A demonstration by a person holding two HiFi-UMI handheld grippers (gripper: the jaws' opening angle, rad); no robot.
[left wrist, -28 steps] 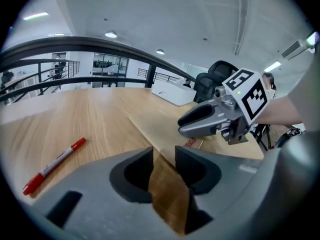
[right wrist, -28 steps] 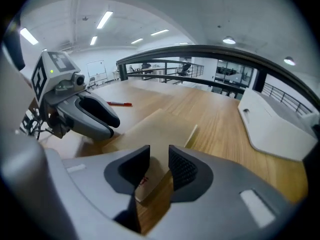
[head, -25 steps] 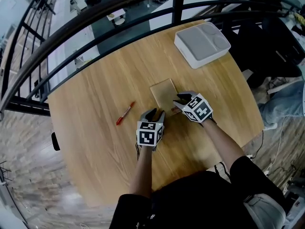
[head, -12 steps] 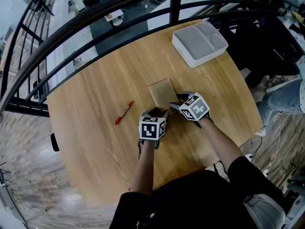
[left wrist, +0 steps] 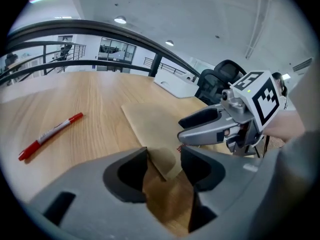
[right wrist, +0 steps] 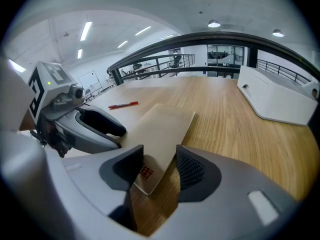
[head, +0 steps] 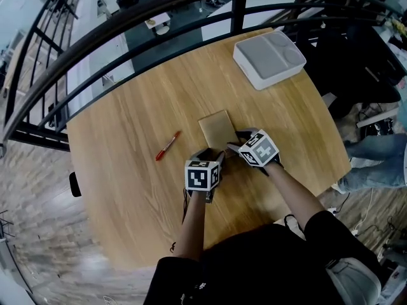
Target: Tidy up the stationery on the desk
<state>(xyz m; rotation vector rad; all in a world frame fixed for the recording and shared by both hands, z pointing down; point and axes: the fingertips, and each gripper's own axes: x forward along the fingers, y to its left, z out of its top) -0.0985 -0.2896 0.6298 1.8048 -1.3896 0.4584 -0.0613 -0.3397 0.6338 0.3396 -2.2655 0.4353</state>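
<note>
brown card flat mid table, wide wood around it, red pen well left, white tray near far edge, left gripper and right gripper low at card's near corners, jaws apart around them

Light: bright, even, from ceiling lamps
Shadows: soft, faint on the table
Edges: strong fisheye bending, dark corners
Focus: sharp

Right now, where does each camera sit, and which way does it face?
Head view: head-mounted, facing down at the round wooden table; forearms, left gripper, right gripper show.
Left gripper view: on that gripper, faces flat tan booklet; own jaws show.
Right gripper view: likewise; own jaws, left gripper show.
All share booklet, red pen.
</note>
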